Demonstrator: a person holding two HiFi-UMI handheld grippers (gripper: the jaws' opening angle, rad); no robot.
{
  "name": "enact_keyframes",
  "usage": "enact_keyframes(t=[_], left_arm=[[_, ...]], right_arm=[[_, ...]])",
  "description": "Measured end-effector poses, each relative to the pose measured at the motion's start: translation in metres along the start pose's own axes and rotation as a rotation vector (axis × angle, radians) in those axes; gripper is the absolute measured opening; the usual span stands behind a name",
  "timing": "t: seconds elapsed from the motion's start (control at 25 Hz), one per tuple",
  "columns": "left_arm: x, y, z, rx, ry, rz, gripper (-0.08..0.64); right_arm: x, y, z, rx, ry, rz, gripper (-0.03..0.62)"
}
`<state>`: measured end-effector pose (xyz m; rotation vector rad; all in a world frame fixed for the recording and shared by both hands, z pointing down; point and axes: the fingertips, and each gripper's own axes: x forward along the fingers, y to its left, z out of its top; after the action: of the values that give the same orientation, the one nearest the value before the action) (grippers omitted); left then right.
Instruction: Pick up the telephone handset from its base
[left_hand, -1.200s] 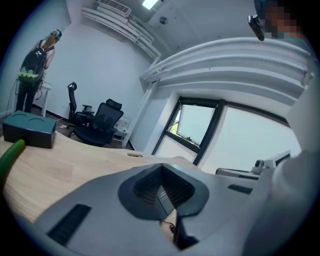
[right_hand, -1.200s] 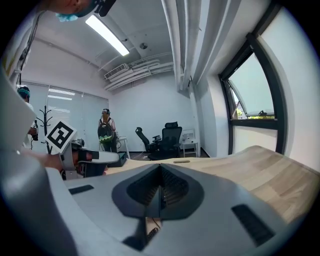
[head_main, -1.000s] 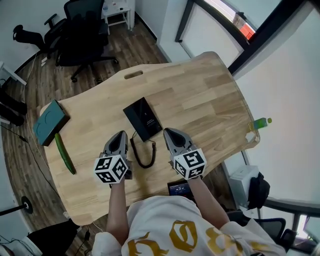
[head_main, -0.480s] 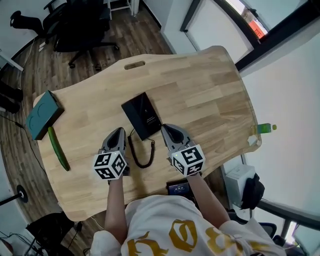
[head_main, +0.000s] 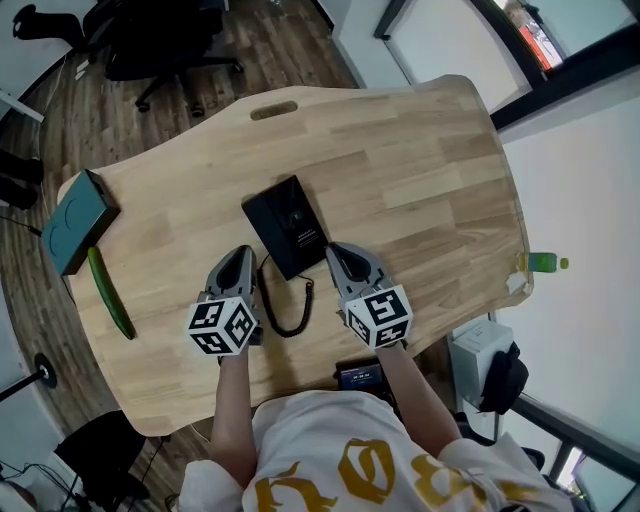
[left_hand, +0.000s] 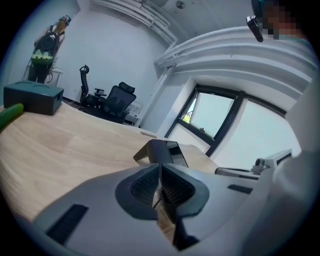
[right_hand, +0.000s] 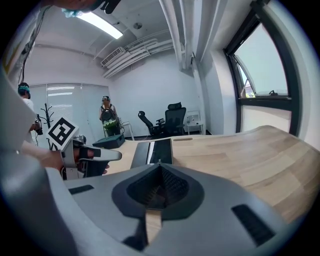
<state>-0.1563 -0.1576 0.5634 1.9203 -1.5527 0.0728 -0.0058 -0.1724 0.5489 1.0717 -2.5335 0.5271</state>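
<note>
Presently L gripper (head_main: 238, 258) & R gripper (head_main: 337, 252) are being held shut, empty, flanking telephone's (head_main: 298, 222) near end; handset (head_main: 268, 235) prob. being cradled on base.

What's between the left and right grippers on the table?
A black coiled telephone cord, plus the near end of the flat black telephone, flanked by the left gripper and right gripper. Head view shows it.

bright daylight from windows, ceiling strip light, sharp focus, fisheye-warped edges.
</note>
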Motion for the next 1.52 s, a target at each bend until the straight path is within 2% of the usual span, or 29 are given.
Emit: enact_keyframes(t=[0.2,0.36,0.44,0.6,0.84,1.04,1.36,1.52], left_arm=[[0.015,0.0,-0.014,-0.046,0.039,-0.022,0.032],[0.027,-0.001,-0.018,-0.178,0.041,-0.086,0.097],[0.032,-0.003,-0.021,-0.217,0.052,-0.117,0.135],[0.039,-0.006,-0.025,-0.226,0.075,-0.144,0.172],[0.047,-0.009,-0.025,-0.214,0.075,-0.151,0.169],[0.048,-0.013,-0.023,-0.205,0.072,-0.163,0.132],[0.042,-0.014,-0.021,-0.298,0.036,-0.194,0.087],[0.041,-0.015,-0.02,-0.316,0.025,-0.217,0.083]], right_arm=[[0.009,-0.007,-0.007,0.011,0.02,0.001,0.005],[0.017,-0.012,-0.015,0.024,0.039,0.007,0.006],[0.02,-0.014,-0.02,0.031,0.051,0.009,0.006],[0.021,-0.02,-0.024,0.032,0.067,-0.001,0.005],[0.022,-0.025,-0.026,0.038,0.07,-0.004,0.006],[0.021,-0.024,-0.03,0.024,0.077,-0.01,0.006],[0.016,-0.024,-0.028,0.005,0.075,-0.016,0.005],[0.015,-0.025,-0.03,0.001,0.08,-0.018,0.006]])
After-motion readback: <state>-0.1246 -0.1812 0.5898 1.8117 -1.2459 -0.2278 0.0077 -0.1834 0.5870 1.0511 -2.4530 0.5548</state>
